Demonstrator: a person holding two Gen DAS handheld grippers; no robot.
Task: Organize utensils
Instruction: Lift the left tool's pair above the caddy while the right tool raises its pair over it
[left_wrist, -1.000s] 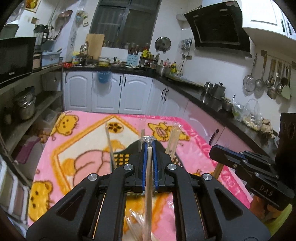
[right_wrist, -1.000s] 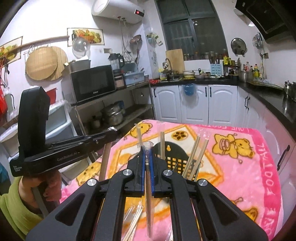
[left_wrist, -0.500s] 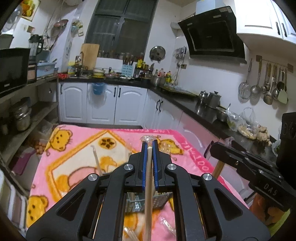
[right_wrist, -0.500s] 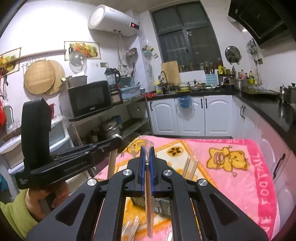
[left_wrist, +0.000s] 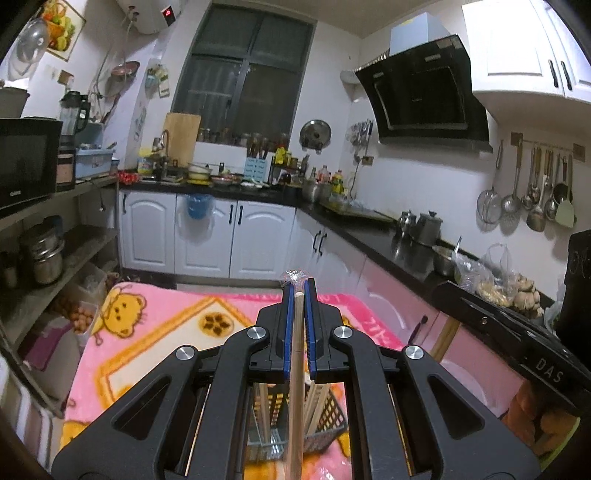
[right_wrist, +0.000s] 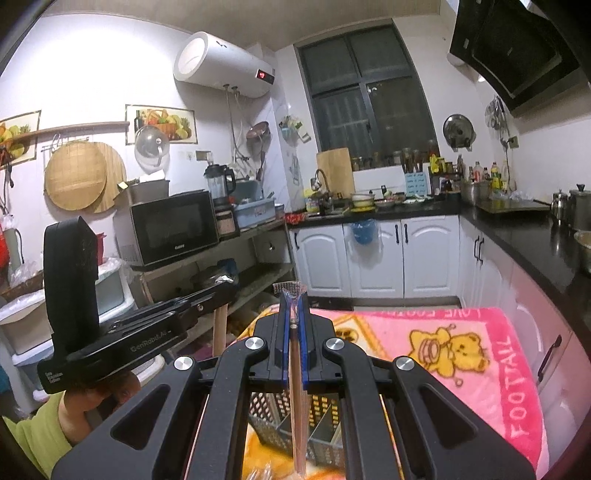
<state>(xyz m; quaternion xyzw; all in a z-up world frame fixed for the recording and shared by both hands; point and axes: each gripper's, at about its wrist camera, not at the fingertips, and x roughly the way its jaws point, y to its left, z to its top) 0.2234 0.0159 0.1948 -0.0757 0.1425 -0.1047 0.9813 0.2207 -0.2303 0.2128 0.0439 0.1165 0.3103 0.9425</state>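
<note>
- Kitchen all round: white cabinets (left_wrist: 207, 236) under a black counter (left_wrist: 373, 236), dark window (left_wrist: 243, 70), black range hood (left_wrist: 424, 99), ladles and strainers hung on a wall rail (left_wrist: 532, 192)
- Seen from the right wrist: microwave (right_wrist: 173, 229) on a shelf, white water heater (right_wrist: 221, 66) high on the wall, round bamboo boards (right_wrist: 81, 177) hanging left
- Desk draped in a pink bear-print blanket (left_wrist: 147, 332), low in both views
- Black mesh utensil basket (left_wrist: 328, 417) on the blanket, mostly hidden behind the gripper frames; dividers and several upright sticks visible inside
- Left gripper (left_wrist: 297, 291) with fingers clenched on a wooden chopstick (left_wrist: 295, 387) in a clear wrapper, crinkled wrapper end poking past the tips, stick running back toward the camera above the basket
- Right gripper (right_wrist: 291, 299) with fingers clenched on a second wrapped chopstick (right_wrist: 297, 398), pale wood under clear film, flared wrapper end beyond the tips, also over the basket
- Each gripper visible at the edge of the other's view, a stick hanging below it; green sleeve (right_wrist: 33, 439) at the lower left of the right-wrist view
</note>
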